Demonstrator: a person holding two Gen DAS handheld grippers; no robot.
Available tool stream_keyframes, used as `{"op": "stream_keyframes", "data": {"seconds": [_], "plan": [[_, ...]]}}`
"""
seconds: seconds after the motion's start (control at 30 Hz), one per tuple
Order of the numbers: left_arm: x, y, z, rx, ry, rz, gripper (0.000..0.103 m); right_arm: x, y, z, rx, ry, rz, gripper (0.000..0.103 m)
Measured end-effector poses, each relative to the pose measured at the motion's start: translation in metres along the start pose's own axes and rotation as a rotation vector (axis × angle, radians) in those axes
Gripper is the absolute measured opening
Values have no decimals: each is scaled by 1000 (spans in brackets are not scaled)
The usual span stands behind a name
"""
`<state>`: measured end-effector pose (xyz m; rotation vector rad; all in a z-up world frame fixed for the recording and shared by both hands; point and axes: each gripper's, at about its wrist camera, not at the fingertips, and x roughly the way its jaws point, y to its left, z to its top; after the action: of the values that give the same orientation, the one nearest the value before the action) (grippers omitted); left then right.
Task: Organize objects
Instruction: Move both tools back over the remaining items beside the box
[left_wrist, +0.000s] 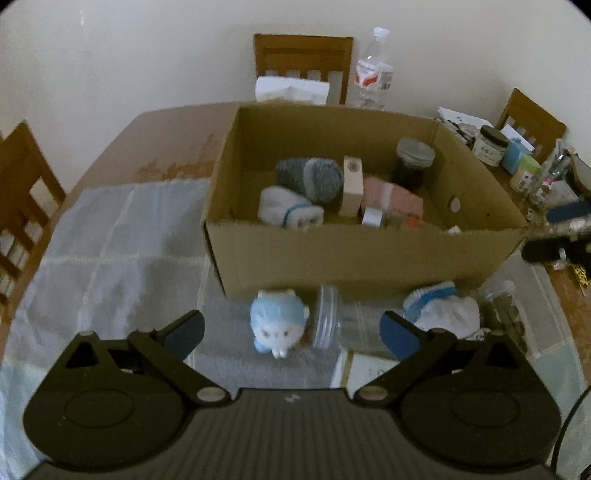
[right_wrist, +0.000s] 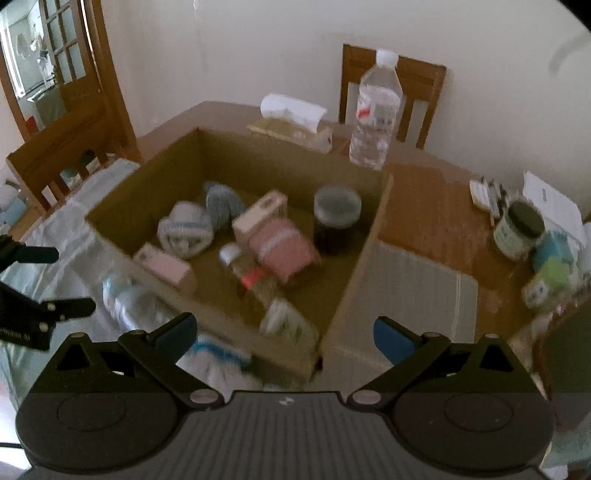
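An open cardboard box (left_wrist: 362, 254) (right_wrist: 354, 266) stands on the table and holds rolled socks (left_wrist: 310, 177), small boxes (left_wrist: 352, 184), a pink pouch (right_wrist: 280, 247) and a dark jar (left_wrist: 413, 162) (right_wrist: 336, 218). In front of the box lie a blue and white animal toy (left_wrist: 277, 325), a clear jar on its side (left_wrist: 332, 317) and a white and blue sock (left_wrist: 443, 306) (right_wrist: 218, 354). My left gripper (left_wrist: 291, 332) is open and empty, just above the toy. My right gripper (right_wrist: 284, 336) is open and empty over the box's near corner.
A grey cloth (left_wrist: 110, 240) covers the table's near part. A water bottle (left_wrist: 373, 70) (right_wrist: 376, 110) and tissue pack (left_wrist: 291, 88) stand behind the box. Jars and clutter (left_wrist: 491, 144) (right_wrist: 521, 229) crowd the right side. Wooden chairs (left_wrist: 22, 192) surround the table.
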<state>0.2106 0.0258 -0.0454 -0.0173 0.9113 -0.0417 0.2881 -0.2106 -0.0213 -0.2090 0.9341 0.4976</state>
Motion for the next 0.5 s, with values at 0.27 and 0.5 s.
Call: {"op": "stream_keyframes", "data": {"seconds": [0.27, 0.5], "plan": [[5, -5, -18, -28, 13, -1, 101, 29, -11, -48, 102, 119, -6, 103], [14, -16, -30, -6, 39, 8, 101, 46, -9, -83, 165, 171, -5, 103]]}}
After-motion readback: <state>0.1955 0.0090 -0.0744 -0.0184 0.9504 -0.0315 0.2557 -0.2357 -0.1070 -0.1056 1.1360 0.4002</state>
